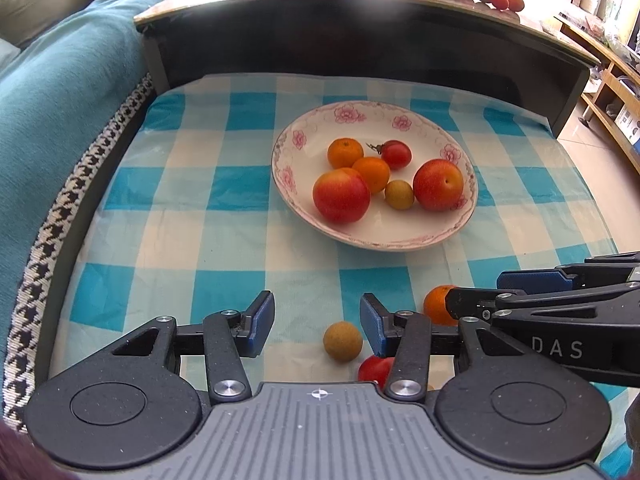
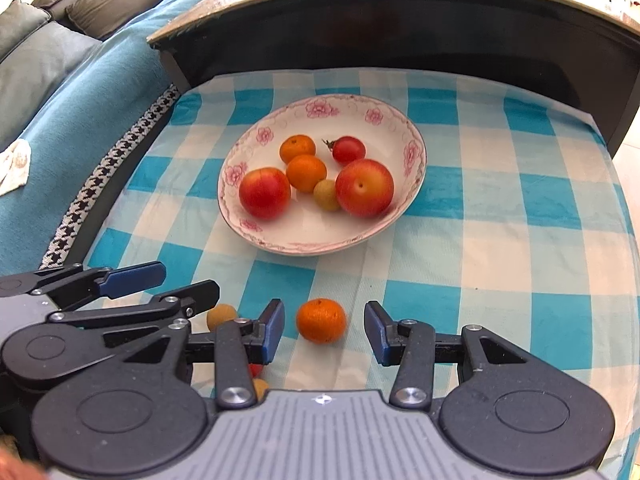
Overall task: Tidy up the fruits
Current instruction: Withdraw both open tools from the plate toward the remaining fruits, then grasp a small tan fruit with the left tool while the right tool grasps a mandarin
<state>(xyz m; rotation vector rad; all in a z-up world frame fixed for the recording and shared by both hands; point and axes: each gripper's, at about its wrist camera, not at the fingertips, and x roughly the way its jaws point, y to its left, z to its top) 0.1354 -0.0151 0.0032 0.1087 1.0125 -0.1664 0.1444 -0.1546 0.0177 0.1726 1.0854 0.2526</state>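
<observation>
Six fruits already sit in your bowl (image 1: 288, 176); an orange (image 2: 321, 321), a tan fruit (image 1: 343, 341) and a tomato (image 1: 374, 369) wait outside. Both grippers (image 1: 317, 326) (image 2: 325, 330) hold nothing, jaws parted.

Checked cloth (image 1: 168, 208) carries plate (image 1: 288, 184), loose fruit (image 1: 343, 341).

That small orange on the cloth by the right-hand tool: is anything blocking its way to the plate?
Nothing visible does. The orange lies between the right gripper's open jaws, with only bare checked cloth before the plate.
</observation>
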